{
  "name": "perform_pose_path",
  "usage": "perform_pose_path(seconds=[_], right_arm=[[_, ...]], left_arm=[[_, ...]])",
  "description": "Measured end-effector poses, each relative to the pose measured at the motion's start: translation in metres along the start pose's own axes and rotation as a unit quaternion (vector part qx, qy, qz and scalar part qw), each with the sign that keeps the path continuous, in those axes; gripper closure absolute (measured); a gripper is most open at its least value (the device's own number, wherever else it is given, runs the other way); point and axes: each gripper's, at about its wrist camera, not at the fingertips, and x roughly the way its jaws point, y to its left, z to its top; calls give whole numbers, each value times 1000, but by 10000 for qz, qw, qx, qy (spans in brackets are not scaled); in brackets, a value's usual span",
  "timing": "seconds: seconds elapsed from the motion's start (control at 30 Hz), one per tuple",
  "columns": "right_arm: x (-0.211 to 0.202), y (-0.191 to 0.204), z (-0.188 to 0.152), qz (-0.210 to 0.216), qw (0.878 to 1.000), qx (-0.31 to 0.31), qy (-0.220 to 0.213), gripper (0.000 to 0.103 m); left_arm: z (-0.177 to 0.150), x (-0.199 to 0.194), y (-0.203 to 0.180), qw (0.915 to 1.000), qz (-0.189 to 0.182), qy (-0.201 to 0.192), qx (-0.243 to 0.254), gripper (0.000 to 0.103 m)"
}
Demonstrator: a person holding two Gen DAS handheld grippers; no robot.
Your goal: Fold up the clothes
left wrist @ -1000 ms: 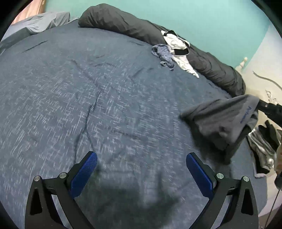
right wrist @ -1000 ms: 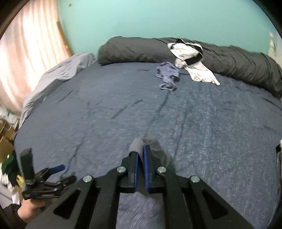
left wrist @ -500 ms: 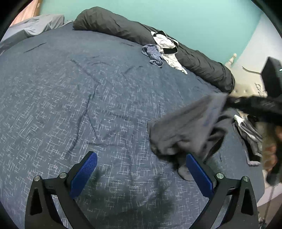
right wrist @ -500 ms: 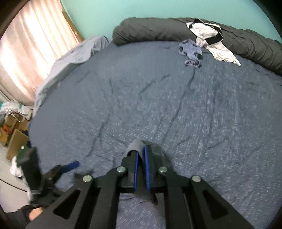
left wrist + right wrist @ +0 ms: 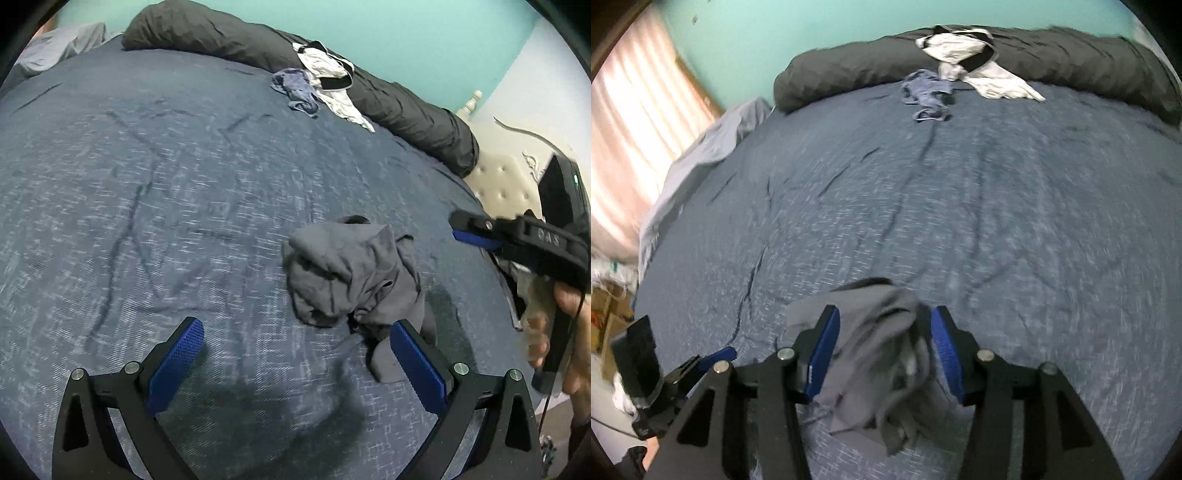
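Observation:
A crumpled grey garment point(image 5: 351, 280) lies in a heap on the blue bedspread point(image 5: 166, 206), near the bed's right edge. My left gripper point(image 5: 295, 354) is open and empty, just in front of the heap, its right finger beside the cloth. My right gripper point(image 5: 886, 343) is open, its blue pads on either side of the same grey garment point(image 5: 871, 339), which lies loose below and between them. The right gripper also shows in the left wrist view point(image 5: 480, 236), to the right of the heap. The left gripper shows in the right wrist view point(image 5: 716, 358).
A blue-grey garment point(image 5: 299, 92) and a white and black garment point(image 5: 332, 81) lie at the far side by a long dark rolled duvet point(image 5: 369, 92). A pale grey sheet point(image 5: 713, 144) hangs off the left edge. A cream headboard point(image 5: 506, 181) stands at right. Boxes point(image 5: 609, 325) sit on the floor.
My right gripper carried the grey garment over the bed, then opened and dropped it in a heap. My left gripper stayed open and shifted slightly.

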Motion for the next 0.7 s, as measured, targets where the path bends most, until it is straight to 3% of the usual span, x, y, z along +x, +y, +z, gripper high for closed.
perform_pose_path(seconds=[0.27, 0.47, 0.7], right_arm=[[9, -47, -51, 480, 9929, 1078, -123, 51], [14, -42, -75, 717, 9922, 1017, -75, 57], [22, -32, -78, 948, 9911, 923, -151, 64]], left_arm=[[14, 16, 3, 9998, 148, 50, 151, 0], [26, 28, 4, 9996, 192, 44, 198, 1], [31, 41, -3, 9998, 35, 110, 191, 1]])
